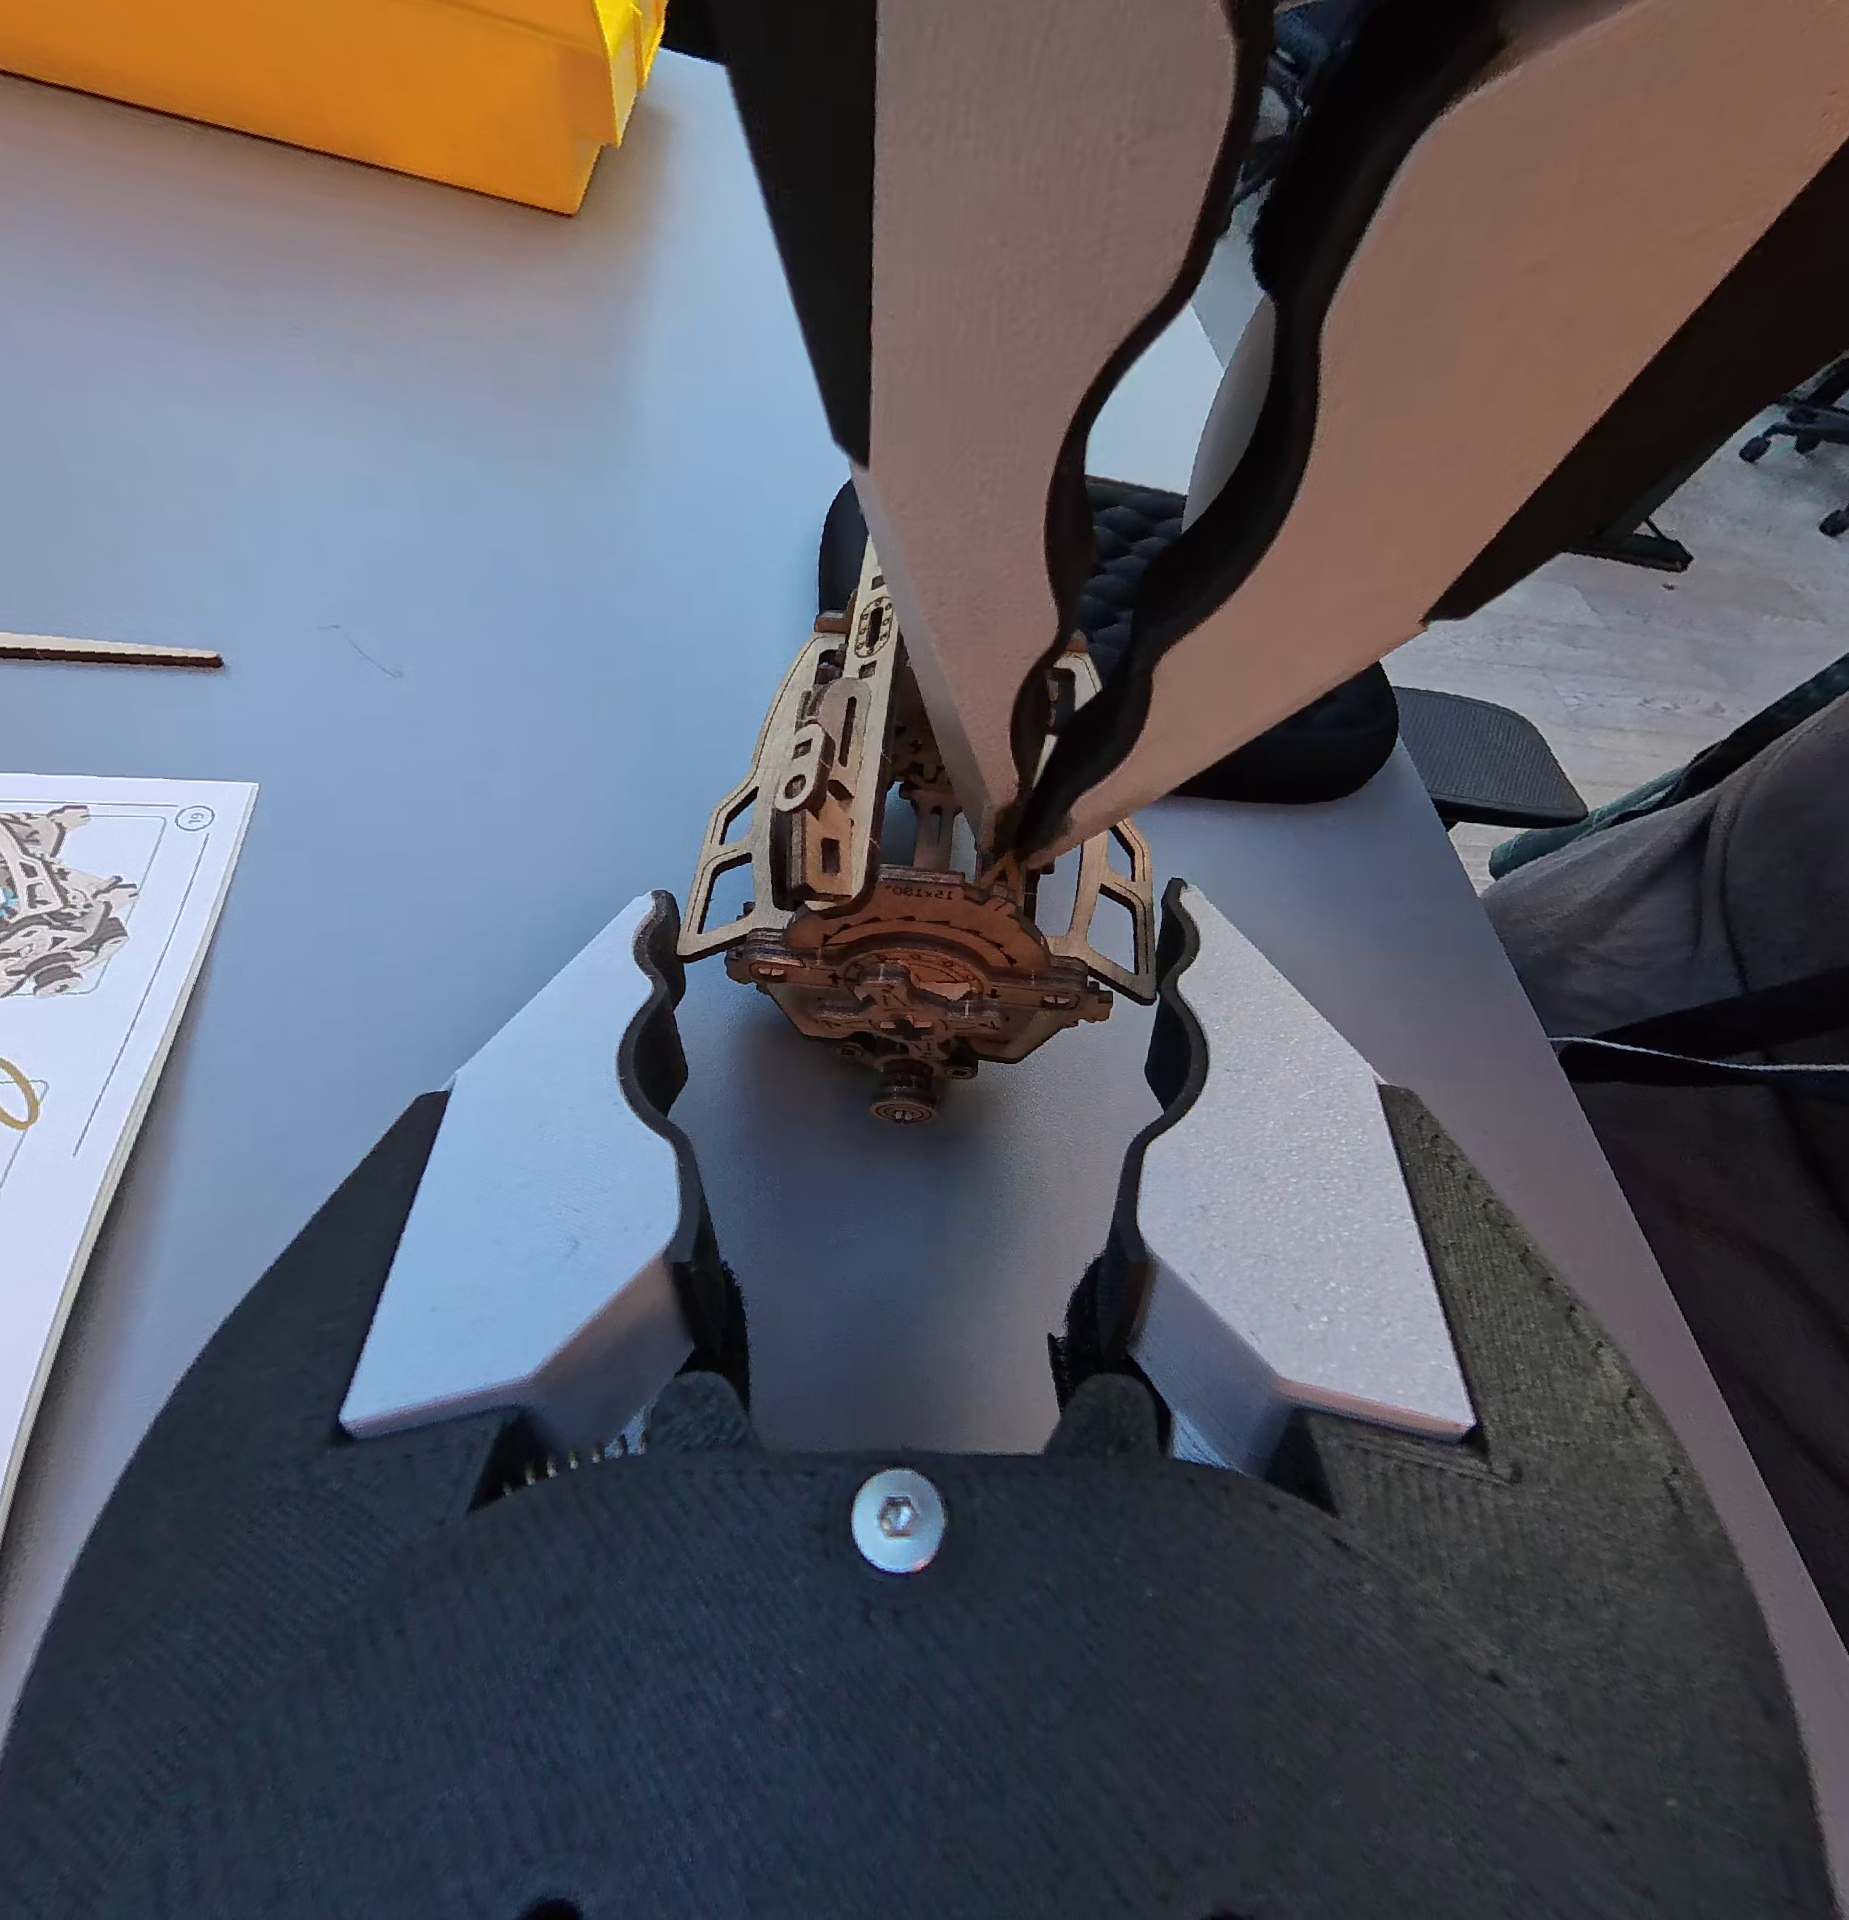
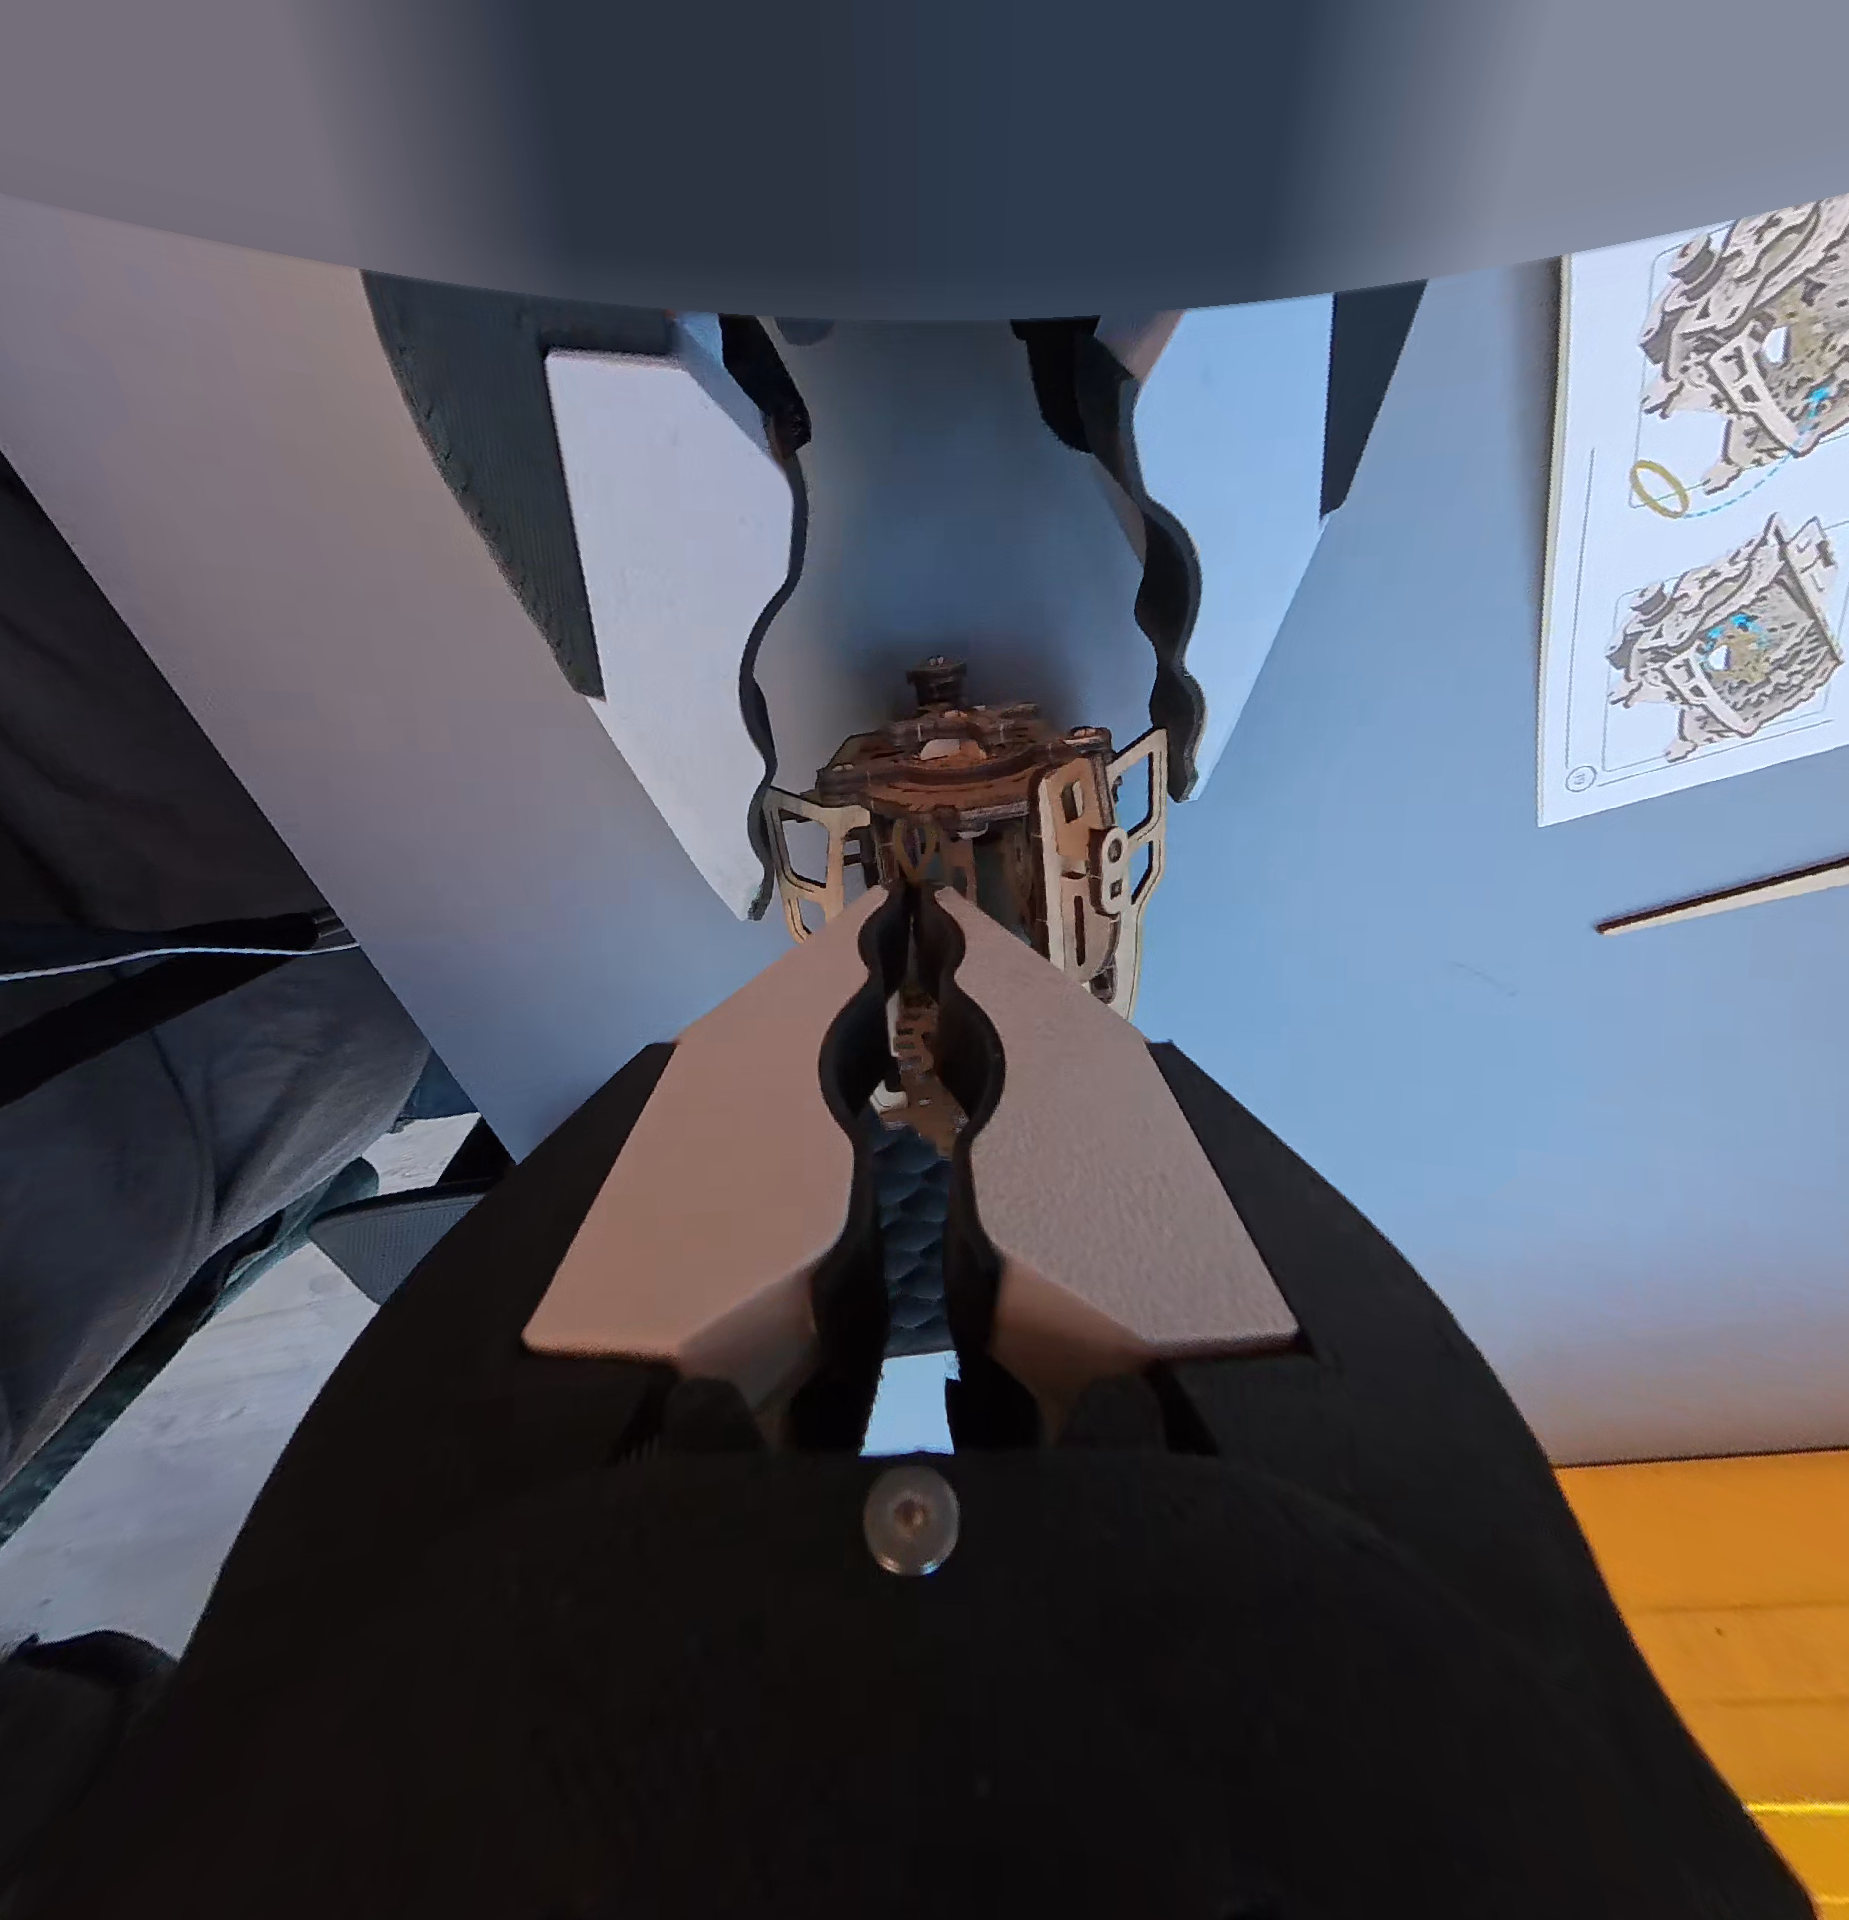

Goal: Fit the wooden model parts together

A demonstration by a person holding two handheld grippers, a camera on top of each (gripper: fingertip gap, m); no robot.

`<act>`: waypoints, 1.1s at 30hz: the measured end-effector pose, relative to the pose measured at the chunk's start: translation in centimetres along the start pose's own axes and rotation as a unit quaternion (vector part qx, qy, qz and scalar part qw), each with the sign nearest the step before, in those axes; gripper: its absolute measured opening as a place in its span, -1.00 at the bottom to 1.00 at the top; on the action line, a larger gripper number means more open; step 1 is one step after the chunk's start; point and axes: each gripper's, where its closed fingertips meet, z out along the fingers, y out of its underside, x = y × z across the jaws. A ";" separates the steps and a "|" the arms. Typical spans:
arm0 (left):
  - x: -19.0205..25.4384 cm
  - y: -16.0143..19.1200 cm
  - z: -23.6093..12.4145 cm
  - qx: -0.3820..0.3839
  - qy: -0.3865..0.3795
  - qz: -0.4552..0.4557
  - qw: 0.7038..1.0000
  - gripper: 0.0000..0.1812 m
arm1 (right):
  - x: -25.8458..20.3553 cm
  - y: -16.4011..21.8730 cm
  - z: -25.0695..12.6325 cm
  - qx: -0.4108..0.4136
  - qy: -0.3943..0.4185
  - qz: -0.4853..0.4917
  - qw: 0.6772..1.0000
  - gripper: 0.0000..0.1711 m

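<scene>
Right gripper (image 2: 915, 904): fingers drawn almost together, the wavy black pads pinching a small thin yellowish piece at the very tips; seen from the left wrist view it comes down from above (image 1: 1013, 831) onto the top of the model.
Pinched piece (image 2: 912, 857): thin and looped, too small to name; it sits at the upper edge of the model's dark front plate, touching the model.
Left gripper (image 1: 915, 935): fingers spread wide, one on each side of the model's near end, the tips just beside its side frames; whether the pads touch the wood cannot be told. In the right wrist view it faces the camera (image 2: 967, 821) from beyond the model.
Wooden model (image 1: 899, 883): a laser-cut plywood assembly resting on the table, between the left gripper's fingertips. A dark round dial-like plate with a small knob faces the left camera; pale openwork side frames stand at either flank, and a lever-shaped part runs along one side. From the right wrist view (image 2: 961, 790) the knob points away.
Table (image 1: 432, 468): grey and flat; the model stands near its edge.
Instruction booklet (image 1: 78, 987): open on the table, well apart from the model, with drawings of a wooden house-like build (image 2: 1720, 499).
Wooden strip (image 1: 99, 655): thin, pale, lying flat beyond the booklet (image 2: 1741, 888).
Yellow bin (image 1: 307, 83): at the far corner of the table (image 2: 1730, 1621).
Office chair (image 1: 1294, 727): black seat past the table edge, behind the model.
Person: dark trousers (image 1: 1709, 987) beside the table.
</scene>
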 end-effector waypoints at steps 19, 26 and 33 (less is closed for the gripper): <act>-0.1 0.0 0.0 0.000 0.002 -0.005 1.000 0.00 | 0.5 -0.3 -0.2 -0.018 0.016 0.019 1.000 -1.00; 0.0 0.0 0.0 0.000 0.001 -0.004 1.000 0.00 | 0.7 -1.0 -0.2 0.020 0.020 0.022 0.999 -1.00; -0.1 0.0 0.0 0.000 0.001 -0.005 1.000 0.00 | 0.8 -1.1 0.1 0.016 0.026 0.011 0.999 -1.00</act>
